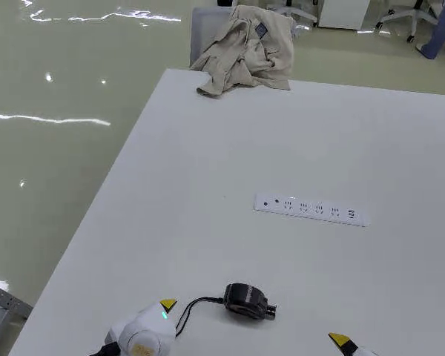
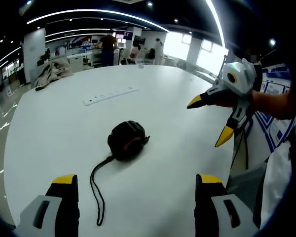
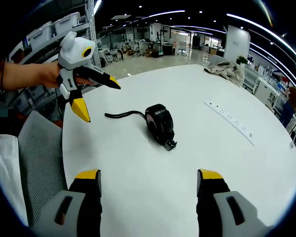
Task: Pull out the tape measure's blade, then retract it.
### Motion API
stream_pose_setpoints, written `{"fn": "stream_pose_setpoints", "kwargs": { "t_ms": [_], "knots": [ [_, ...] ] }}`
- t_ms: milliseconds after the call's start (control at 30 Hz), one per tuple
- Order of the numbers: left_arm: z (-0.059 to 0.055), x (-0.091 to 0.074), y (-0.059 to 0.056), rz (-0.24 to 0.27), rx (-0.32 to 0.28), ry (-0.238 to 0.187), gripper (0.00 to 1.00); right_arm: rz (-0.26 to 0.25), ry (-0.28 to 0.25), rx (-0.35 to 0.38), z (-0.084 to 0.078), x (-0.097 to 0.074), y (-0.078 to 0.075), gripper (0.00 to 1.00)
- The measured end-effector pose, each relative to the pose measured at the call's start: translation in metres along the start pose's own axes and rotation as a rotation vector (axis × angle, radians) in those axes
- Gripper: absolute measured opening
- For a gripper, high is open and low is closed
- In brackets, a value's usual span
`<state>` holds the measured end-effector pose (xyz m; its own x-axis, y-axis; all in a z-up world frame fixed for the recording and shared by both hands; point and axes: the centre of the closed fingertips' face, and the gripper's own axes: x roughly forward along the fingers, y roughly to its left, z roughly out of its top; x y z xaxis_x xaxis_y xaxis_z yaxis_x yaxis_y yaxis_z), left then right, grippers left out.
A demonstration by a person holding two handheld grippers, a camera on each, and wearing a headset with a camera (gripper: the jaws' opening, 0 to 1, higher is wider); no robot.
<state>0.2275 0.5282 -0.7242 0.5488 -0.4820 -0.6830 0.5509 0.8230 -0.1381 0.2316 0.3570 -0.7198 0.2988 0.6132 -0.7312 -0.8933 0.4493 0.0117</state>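
Note:
A black tape measure [image 1: 246, 300] lies on the white table [image 1: 282, 148] near the front edge, its black wrist strap [image 1: 191, 310] trailing to the left. The same tape measure [image 2: 127, 139] rests ahead of my left gripper [image 2: 135, 183], which is open and apart from it. My right gripper [image 3: 148, 178] is open too, with the tape measure [image 3: 159, 123] lying beyond its jaws, blade tip toward me. In the head view the left gripper's yellow tip [image 1: 167, 305] is left of the strap and the right gripper's tip [image 1: 340, 340] is at the lower right.
A white power strip [image 1: 310, 209] lies mid-table beyond the tape measure. A beige jacket [image 1: 246, 46] is heaped on the far table edge over a chair. The table's left edge [image 1: 96, 200] drops to a glossy floor. Office chairs stand farther back.

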Motion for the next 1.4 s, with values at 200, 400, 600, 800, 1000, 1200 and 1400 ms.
{"fn": "stream_pose_setpoints", "kwargs": {
  "t_ms": [200, 400, 600, 800, 1000, 1200, 1400],
  "knots": [
    [-0.001, 0.007, 0.002, -0.012, 0.011, 0.004, 0.95, 0.01, 0.01, -0.031, 0.003, 0.009, -0.001, 0.8],
    [0.0, 0.013, 0.005, -0.017, 0.016, 0.011, 0.94, 0.024, 0.011, -0.039, 0.003, 0.016, -0.002, 0.8],
    [0.004, 0.018, 0.007, -0.024, 0.031, 0.011, 0.92, 0.031, 0.019, -0.048, 0.002, 0.022, -0.004, 0.79],
    [0.009, 0.025, 0.009, -0.032, 0.051, 0.015, 0.91, 0.035, 0.024, -0.058, 0.001, 0.026, -0.007, 0.78],
    [0.016, 0.032, 0.011, -0.042, 0.076, 0.019, 0.9, 0.039, 0.028, -0.066, 0.001, 0.03, -0.01, 0.76],
    [0.022, 0.04, 0.013, -0.056, 0.1, 0.026, 0.88, 0.041, 0.038, -0.074, 0.0, 0.037, -0.014, 0.75],
    [0.024, 0.046, 0.014, -0.068, 0.128, 0.033, 0.85, 0.041, 0.037, -0.077, 0.002, 0.043, -0.018, 0.73]
  ]
}}
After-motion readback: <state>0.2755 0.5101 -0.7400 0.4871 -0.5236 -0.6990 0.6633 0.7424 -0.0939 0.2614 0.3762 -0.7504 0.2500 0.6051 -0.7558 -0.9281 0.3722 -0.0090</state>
